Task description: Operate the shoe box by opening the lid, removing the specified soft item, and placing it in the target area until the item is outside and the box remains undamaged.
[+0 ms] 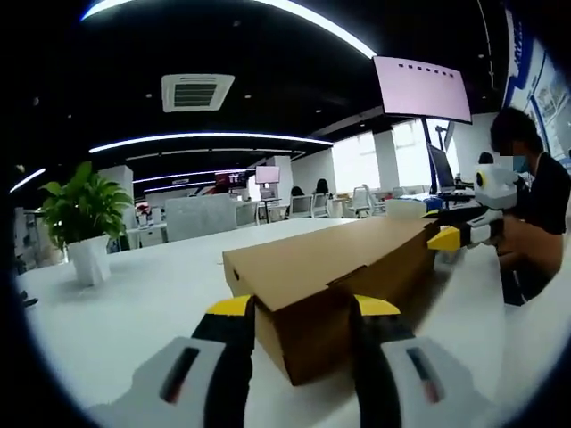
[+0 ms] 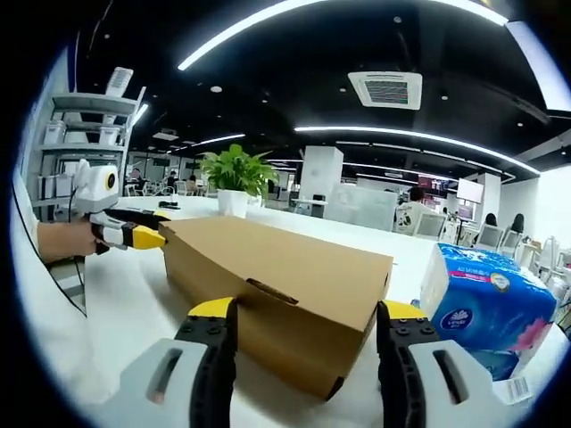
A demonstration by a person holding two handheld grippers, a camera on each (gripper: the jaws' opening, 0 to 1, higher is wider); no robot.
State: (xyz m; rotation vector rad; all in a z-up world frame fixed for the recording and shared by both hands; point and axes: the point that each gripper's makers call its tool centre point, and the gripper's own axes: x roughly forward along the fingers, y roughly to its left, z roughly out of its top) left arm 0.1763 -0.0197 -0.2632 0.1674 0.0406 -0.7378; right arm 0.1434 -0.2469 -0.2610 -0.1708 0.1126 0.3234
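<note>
Box (image 2: 277, 290) lies on the white tabletop (image 1: 134, 303), lid down, so nothing is done yet: opening, lifting out the soft item and placing it all remain. Both tongs, left (image 1: 303, 308) and right (image 2: 303, 312), stand spread astride opposite ends, gripping nothing.

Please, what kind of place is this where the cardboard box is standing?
Most likely an open-plan office. The shoe box sits on a long white table; behind it are office chairs, a computer monitor, a ceiling air-conditioning vent and a potted plant.
</note>
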